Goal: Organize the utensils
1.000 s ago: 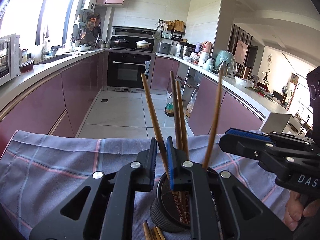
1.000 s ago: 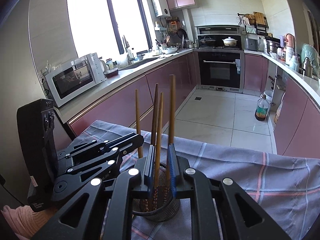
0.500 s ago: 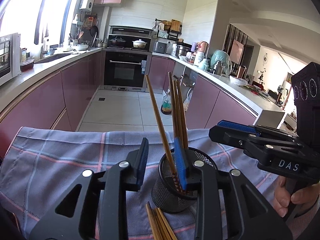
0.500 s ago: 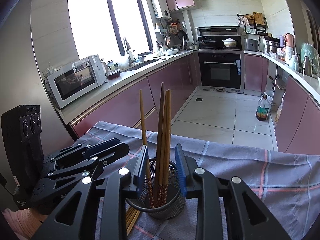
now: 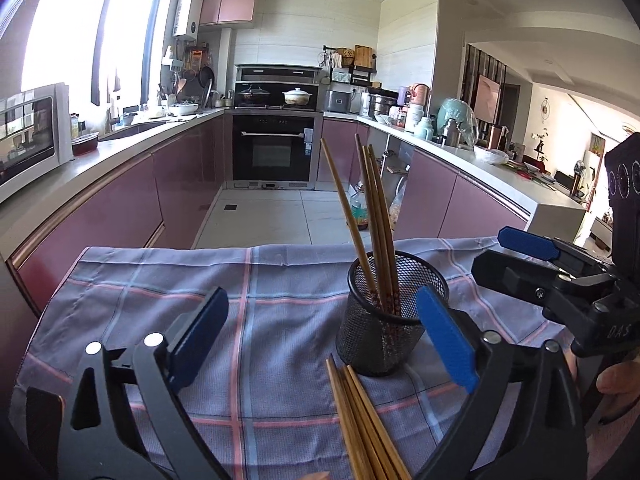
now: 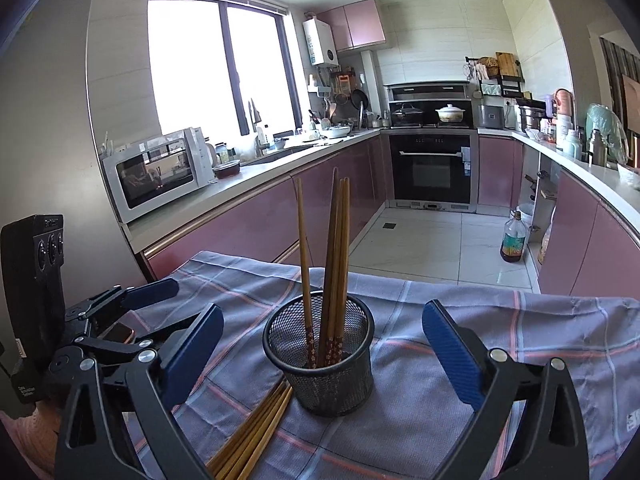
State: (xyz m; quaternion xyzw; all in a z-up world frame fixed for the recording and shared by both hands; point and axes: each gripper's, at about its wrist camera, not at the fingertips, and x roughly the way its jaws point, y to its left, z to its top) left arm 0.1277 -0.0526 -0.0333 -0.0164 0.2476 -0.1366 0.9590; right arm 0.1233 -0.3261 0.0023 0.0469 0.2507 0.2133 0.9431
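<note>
A black mesh holder (image 5: 384,332) stands on a checked cloth (image 5: 256,320) with several wooden chopsticks (image 5: 372,220) upright in it. It also shows in the right wrist view (image 6: 324,364), with the chopsticks (image 6: 332,256) leaning in it. More loose chopsticks (image 5: 360,428) lie flat on the cloth just in front of the holder, seen too in the right wrist view (image 6: 256,432). My left gripper (image 5: 320,340) is open and empty, just left of and behind the holder. My right gripper (image 6: 320,344) is open and empty, its jaws wide on either side of the holder.
The cloth covers a table whose far edge (image 5: 260,250) drops to the kitchen floor. A counter with a microwave (image 6: 156,172) runs along the left, an oven (image 6: 432,168) stands at the back, and a bottle (image 6: 512,240) sits on the floor.
Both grippers let go of the chopsticks they held, which now stand in the holder. Both jaws opened wide and both grippers drew back from the holder.
</note>
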